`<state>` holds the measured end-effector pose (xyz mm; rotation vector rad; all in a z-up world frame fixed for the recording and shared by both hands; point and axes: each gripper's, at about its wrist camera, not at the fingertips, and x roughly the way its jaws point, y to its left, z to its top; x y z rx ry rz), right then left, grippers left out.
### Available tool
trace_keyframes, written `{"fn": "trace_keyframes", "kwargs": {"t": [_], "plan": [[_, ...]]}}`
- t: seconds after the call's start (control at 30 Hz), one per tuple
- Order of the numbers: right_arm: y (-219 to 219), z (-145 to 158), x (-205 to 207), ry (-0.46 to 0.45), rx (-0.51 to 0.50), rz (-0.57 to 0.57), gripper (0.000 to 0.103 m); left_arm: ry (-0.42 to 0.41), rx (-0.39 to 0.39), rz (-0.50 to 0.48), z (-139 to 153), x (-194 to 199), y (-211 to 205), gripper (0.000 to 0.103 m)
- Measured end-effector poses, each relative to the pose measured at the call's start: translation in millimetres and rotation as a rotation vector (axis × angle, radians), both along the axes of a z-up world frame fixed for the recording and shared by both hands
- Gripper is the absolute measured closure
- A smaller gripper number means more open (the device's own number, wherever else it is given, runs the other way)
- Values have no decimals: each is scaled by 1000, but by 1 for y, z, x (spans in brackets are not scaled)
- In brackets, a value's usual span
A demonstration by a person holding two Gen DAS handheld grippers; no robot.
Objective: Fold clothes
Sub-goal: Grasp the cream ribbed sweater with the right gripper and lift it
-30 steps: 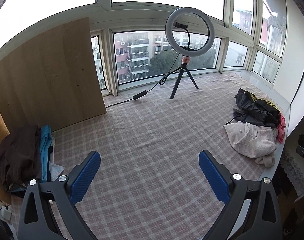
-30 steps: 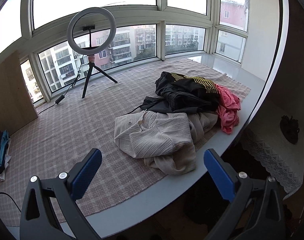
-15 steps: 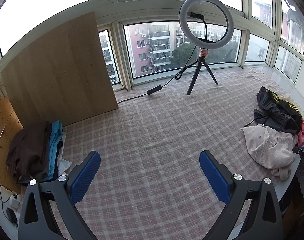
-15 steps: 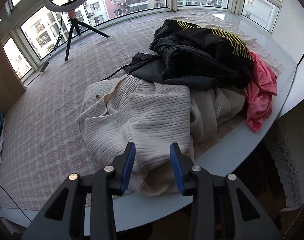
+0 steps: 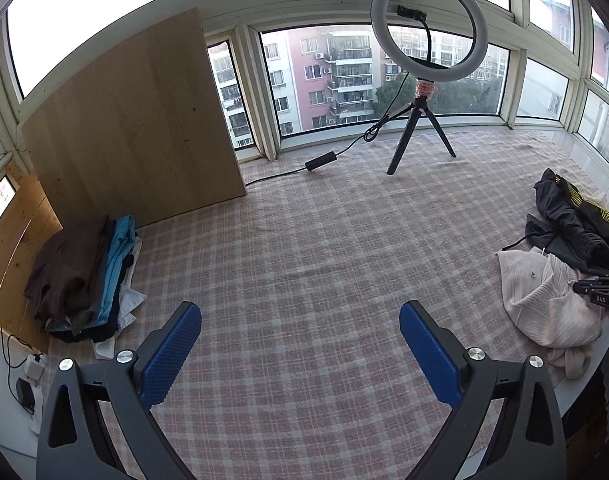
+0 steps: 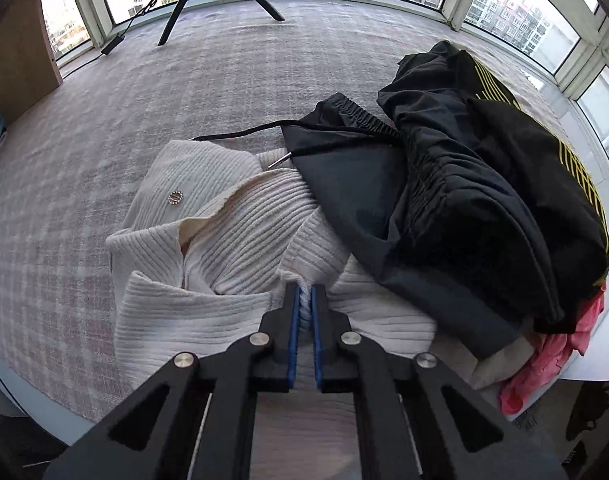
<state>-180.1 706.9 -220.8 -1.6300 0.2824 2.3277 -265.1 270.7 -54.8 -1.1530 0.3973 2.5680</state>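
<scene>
A cream ribbed sweater [image 6: 208, 248] lies crumpled at the front edge of the checked mat, beside a heap of black garments [image 6: 472, 184] and a pink one [image 6: 552, 356]. My right gripper [image 6: 303, 300] is shut on a bunched fold of the sweater. In the left wrist view the same sweater [image 5: 544, 304] and the black garments [image 5: 568, 220] lie at the far right, with part of the right gripper [image 5: 600, 292] on the sweater. My left gripper [image 5: 300, 340] hangs open over bare mat, holding nothing.
A ring light on a tripod [image 5: 424, 80] stands at the back near the windows, its cable [image 5: 324, 160] running left. A wooden board [image 5: 136, 120] leans at the back left. A stack of folded clothes [image 5: 84, 276] sits at the left. The checked mat [image 5: 304, 248] spans the middle.
My right gripper has dropped onto the sweater and shut on a fold of it. The left gripper has swung left and stayed open.
</scene>
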Motion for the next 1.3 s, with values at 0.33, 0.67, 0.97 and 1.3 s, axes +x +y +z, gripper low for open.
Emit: {"fn": "trace_keyframes", "kwargs": {"t": [0.33, 0.67, 0.97, 1.3], "plan": [[9, 186, 47, 535, -38, -69, 99, 34, 13, -17, 17, 15, 16, 3], [-113, 389, 25, 933, 176, 181, 103, 121, 87, -6, 49, 14, -33, 3], [-194, 434, -30, 731, 334, 294, 91, 144, 121, 89, 47, 7, -109, 3], [-54, 98, -59, -12, 204, 16, 61, 60, 8, 33, 14, 2, -92, 3]]}}
